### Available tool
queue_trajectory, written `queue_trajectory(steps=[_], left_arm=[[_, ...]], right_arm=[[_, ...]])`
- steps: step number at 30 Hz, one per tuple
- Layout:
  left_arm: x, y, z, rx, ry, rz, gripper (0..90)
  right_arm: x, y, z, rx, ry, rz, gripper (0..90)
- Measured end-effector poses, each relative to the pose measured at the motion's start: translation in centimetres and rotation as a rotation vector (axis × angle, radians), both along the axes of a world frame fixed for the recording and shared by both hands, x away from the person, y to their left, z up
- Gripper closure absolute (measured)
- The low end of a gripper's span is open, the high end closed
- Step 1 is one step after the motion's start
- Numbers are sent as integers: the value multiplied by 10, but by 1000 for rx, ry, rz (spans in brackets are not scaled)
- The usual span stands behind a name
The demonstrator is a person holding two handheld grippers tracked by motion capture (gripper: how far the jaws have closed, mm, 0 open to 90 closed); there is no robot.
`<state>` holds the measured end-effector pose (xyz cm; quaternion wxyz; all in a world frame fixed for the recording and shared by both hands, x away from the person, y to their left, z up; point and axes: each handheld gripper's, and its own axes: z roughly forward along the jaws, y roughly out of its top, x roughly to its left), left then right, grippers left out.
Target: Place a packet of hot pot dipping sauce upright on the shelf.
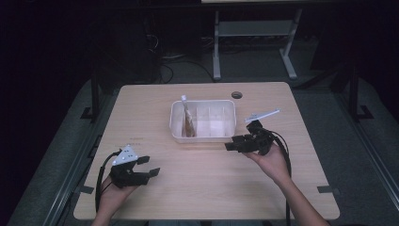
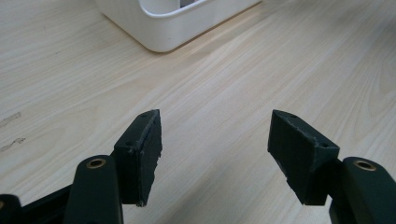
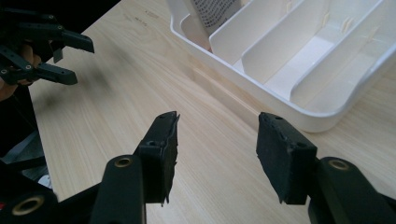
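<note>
The white divided tray (image 1: 203, 121) sits mid-table, and in its leftmost compartment a tall flat packet (image 1: 187, 121) leans upright, its top standing clear above the rim. Seen along the right gripper (image 3: 217, 140), the tray's near wall lies just ahead of and slightly to the right of the fingertips, close but not touching, while the packet is farther off, beyond the left fingertip and past two dividers. That gripper's fingers are spread, with only bare wood between the pads. The likeliest trouble, as I judge it, is the tray itself: it looks light and rests loose on the wooden table (image 1: 141, 108), so a finger catching the rim or a divider on the way in could shove or tip it. The packet is thin and only leaning, so a push from one pad alone could knock it flat into its compartment, where the narrow walls would leave little room for the fingers. The left gripper (image 1: 147, 166) hovers low over the table well to the near left, its fingers also spread and empty; in the left gripper view the tray's rounded corner (image 2: 161, 28) lies well ahead of the fingertips and somewhat to their left, too far off to steady the tray if it slides.
</note>
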<state>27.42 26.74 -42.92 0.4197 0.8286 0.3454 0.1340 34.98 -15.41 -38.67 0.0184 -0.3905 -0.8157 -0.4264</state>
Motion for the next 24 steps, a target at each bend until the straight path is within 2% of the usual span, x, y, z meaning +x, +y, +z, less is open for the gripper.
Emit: queue_trajectory(steps=[14,24], left_arm=[[0,-1,0,3,-2,1,348],[0,-1,0,7,-5,-1,348]], right_arm=[[-8,-12,-12,-23,21,-12,451],[-17,-21,-20,-20,28,-23,431]])
